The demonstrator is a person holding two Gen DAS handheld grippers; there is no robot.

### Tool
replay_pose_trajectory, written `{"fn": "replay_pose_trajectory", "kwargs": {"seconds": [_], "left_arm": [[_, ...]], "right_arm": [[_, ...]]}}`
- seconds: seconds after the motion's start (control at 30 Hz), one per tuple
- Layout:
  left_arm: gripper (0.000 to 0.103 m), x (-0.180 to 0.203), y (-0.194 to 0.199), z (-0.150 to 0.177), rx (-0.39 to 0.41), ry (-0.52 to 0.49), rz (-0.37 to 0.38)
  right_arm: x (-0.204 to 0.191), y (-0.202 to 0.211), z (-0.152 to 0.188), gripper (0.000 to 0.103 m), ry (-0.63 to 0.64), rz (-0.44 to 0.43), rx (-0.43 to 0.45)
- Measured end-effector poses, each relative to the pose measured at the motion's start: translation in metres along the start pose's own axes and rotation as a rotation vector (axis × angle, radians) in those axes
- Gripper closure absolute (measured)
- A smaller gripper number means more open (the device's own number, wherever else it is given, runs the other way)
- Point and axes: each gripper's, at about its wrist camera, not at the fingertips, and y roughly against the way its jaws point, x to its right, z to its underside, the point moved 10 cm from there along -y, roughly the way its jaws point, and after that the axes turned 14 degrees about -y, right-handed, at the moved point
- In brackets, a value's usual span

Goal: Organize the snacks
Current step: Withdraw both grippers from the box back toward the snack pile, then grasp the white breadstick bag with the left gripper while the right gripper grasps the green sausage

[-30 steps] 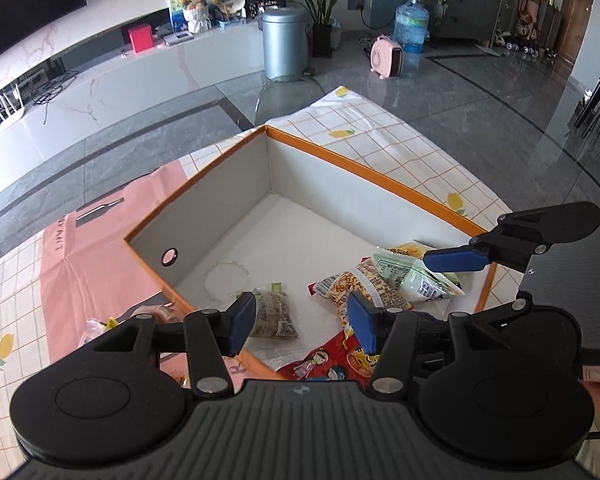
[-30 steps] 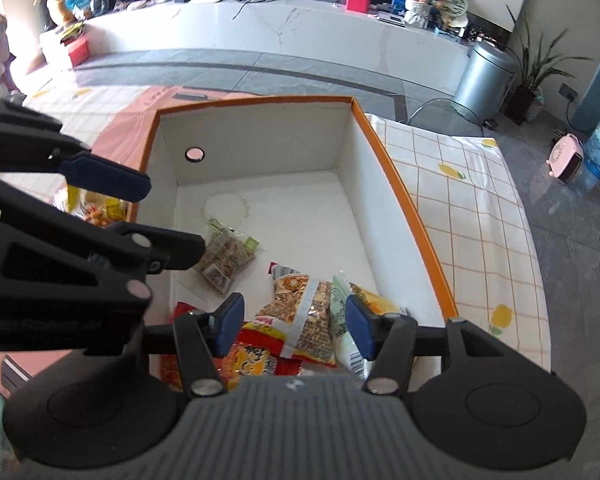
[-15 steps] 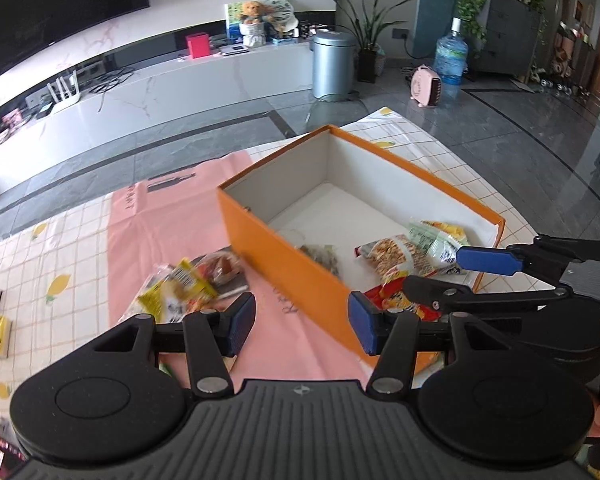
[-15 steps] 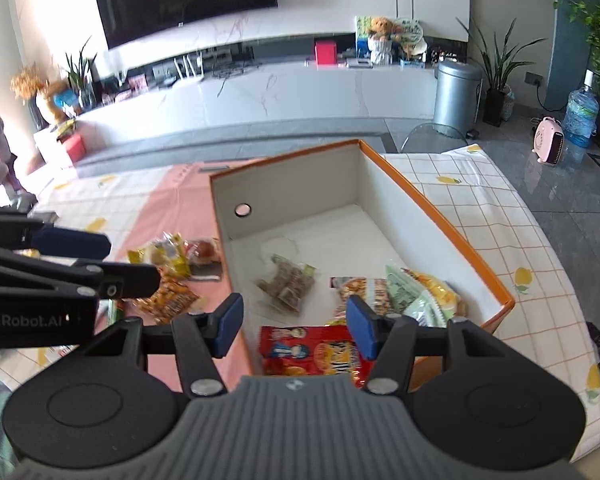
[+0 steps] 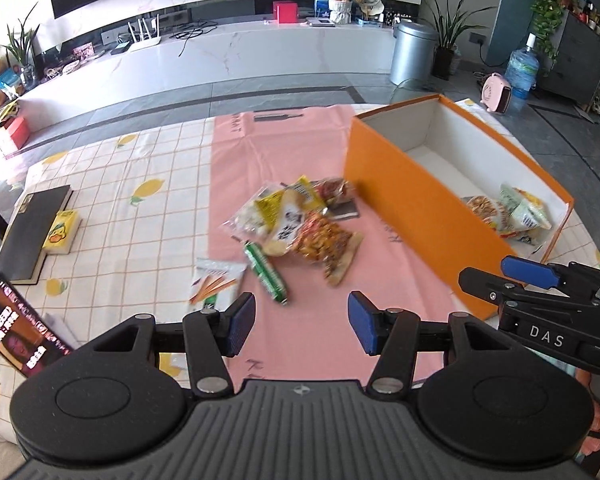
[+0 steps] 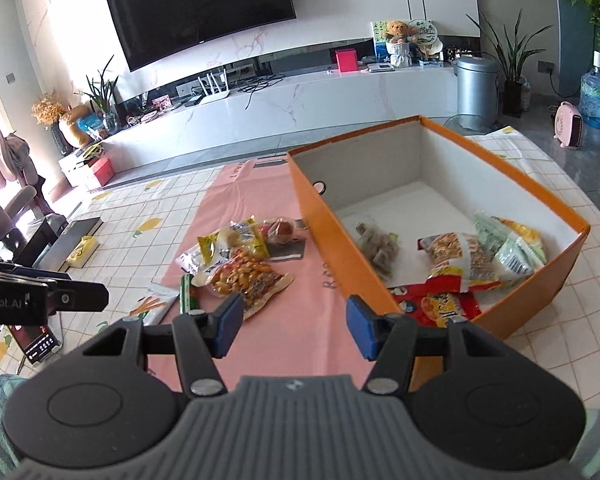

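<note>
Both claws empty rn. Left claw (image 5: pixel 301 323) spread, nothing btwn the pads, just pink mat (image 5: pixel 284 152) under the gap. Right claw (image 6: pixel 294 326) same, spread and bare; its right pad sits over the box (image 6: pixel 500 322) near corner, left pad over the mat. Loose pile is straight ahead of my left claw and a bit beyond it: nut bag (image 5: pixel 327 245) nearest, yellow bag (image 5: pixel 278 216) behind it and touching, red pack (image 5: pixel 332 191) further back close to the box wall, green stick (image 5: pixel 266 272) just ahead-left of the left pad, carrot pack (image 5: pixel 214 280) left of that, partly off the mat. From the right claw that pile is ahead-left. Box is ahead-right of both claws, open top, several packs already in the near end, far end bare, so I'd say roughly half done. Box parked right beside the pile prob to keep each carry short. Claws kept spread bc next job is a pick, not a drop, I reckon; nut bag or green stick look like easiest first grabs, on top and closest. Bags are crinkly and slack, so pinch a seam edge, not the puffy middle. Risk: bags overlap, lifting one may drag its neighbour. Book (image 5: pixel 32 232) and phone (image 5: pixel 20 324) far left of the left claw, not snacks, leaving them.
</note>
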Motion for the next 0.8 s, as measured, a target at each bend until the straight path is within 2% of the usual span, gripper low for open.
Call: {"fn": "replay_pose_trajectory", "kwargs": {"seconds": [0.17,0.3,0.63,0.8], "left_arm": [[0.04,-0.014,-0.002,0.018,-0.03,-0.092,0.0],[0.033,-0.026,-0.018,0.032,-0.073,-0.15,0.0],[0.03,-0.057,-0.064,0.053,-0.14,-0.13,0.066],[0.03,-0.071,-0.087,0.057,-0.166,-0.089,0.08]], "right_arm": [[-0.014,-0.016,0.02,0.048,0.011,-0.021,-0.049],[-0.023,-0.028,0.028,0.047,0.025,-0.031,-0.074],[-0.058,-0.067,0.039,0.047,0.098,-0.053,-0.126],[-0.084,-0.093,0.046,0.056,0.157,-0.077,-0.167]]}}
